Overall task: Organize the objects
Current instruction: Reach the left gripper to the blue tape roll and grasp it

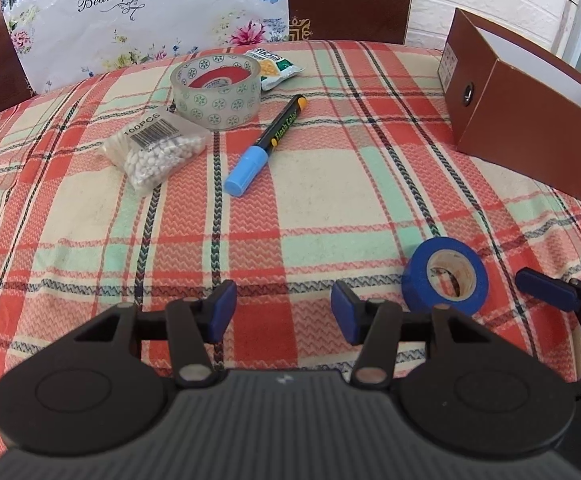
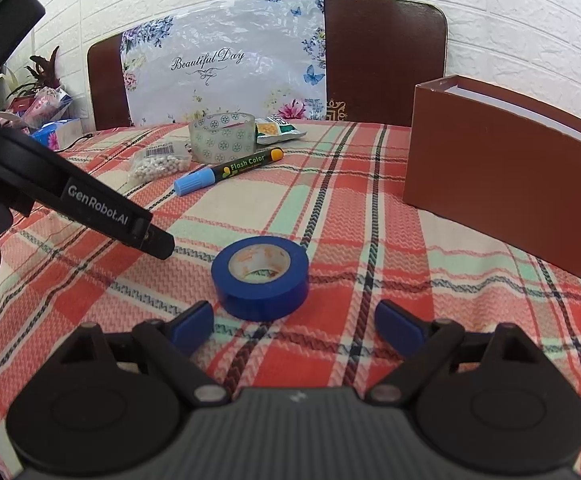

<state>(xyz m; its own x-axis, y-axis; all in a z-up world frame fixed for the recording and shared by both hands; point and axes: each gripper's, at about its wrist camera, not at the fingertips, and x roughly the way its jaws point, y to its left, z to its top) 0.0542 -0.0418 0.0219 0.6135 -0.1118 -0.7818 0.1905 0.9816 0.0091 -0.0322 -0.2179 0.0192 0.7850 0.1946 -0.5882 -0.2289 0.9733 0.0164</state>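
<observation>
A: Just ahead of the right claw (image 2: 293, 322), a blue tape roll (image 2: 260, 276) is laid flat on the checked surface (image 2: 370, 208), hole upward. Why is the claw held so?

B: Its jaws are spread wide and nothing is gripped; the roll is seen just beyond the fingertips, centred between them but not yet enclosed. An approach for a grasp is judged likely, since the spread looks wider than the roll.

A: And the left claw (image 1: 283, 312)?

B: It is held partly open and empty over bare cloth. The same roll (image 1: 444, 280) is found to its right, just beside the right-hand finger (image 1: 346, 312), outside the jaws.

A: Where is the roll meant to go?

B: Probably into the brown box (image 2: 506, 176), which is stood open at the right, well apart from the roll. That is only inferred from the task.

A: What else is left?

B: A marker (image 1: 266, 146), a clear tape roll (image 1: 216, 90), a bag of beads (image 1: 156, 148) and a snack packet (image 1: 276, 68) are clustered at the far side.
</observation>
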